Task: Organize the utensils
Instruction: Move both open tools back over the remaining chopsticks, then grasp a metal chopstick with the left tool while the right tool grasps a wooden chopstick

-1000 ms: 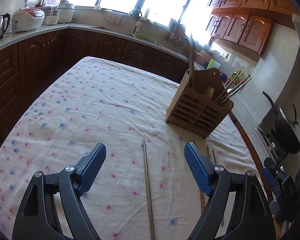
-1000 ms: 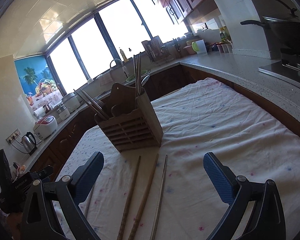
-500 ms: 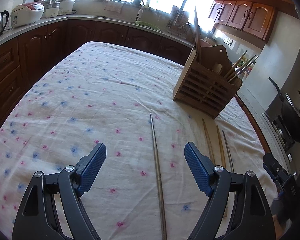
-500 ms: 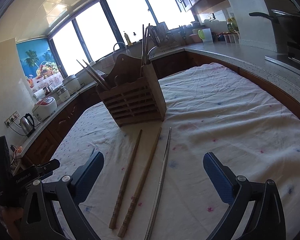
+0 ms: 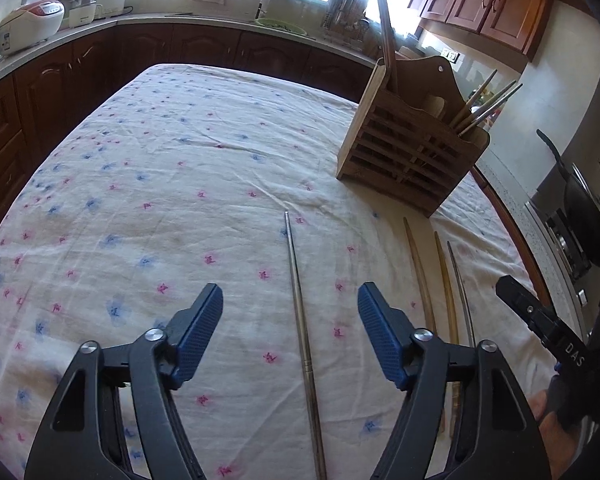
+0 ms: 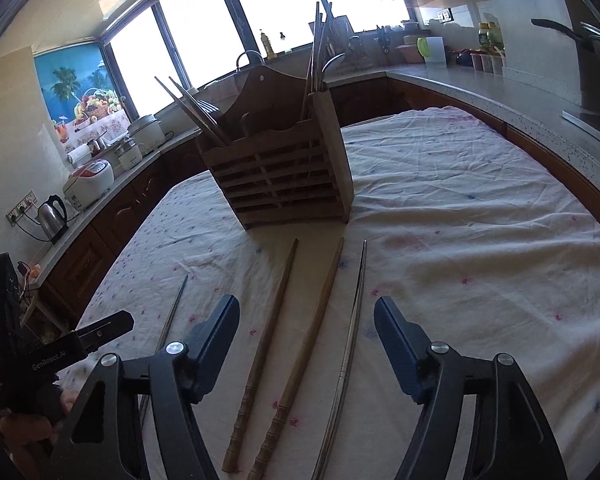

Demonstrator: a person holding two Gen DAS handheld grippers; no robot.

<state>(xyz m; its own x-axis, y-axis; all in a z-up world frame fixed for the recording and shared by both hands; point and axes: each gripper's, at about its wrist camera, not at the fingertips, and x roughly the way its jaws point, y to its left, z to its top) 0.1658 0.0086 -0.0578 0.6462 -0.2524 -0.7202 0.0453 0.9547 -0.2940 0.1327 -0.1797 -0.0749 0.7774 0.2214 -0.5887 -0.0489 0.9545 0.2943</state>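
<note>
A single metal chopstick [image 5: 300,300] lies on the flowered tablecloth [image 5: 160,200], running between the fingers of my left gripper [image 5: 290,296]. Its jaws are closing, and the pads stay clear of the chopstick. Two wooden chopsticks [image 6: 276,308] [image 6: 320,304] and a second metal chopstick [image 6: 354,312] lie side by side between the fingers of my right gripper [image 6: 307,306]. Those jaws are closing too, with no pad touching anything. Just beyond stands the slatted wooden holder [image 6: 276,184] with several chopsticks upright in it. The holder [image 5: 404,160] appears at the right in the left wrist view.
Dark cabinets and a pale counter [image 6: 520,96] ring the table. A rice cooker [image 5: 28,26] and kettle [image 6: 52,212] sit on the left counter, and a black wok [image 5: 584,216] on the stove at right. My other gripper's body [image 5: 540,320] shows at the frame edge.
Both grippers have dropped lower over the chopsticks, and both pairs of jaws have narrowed. The holder looks nearer in the right wrist view.
</note>
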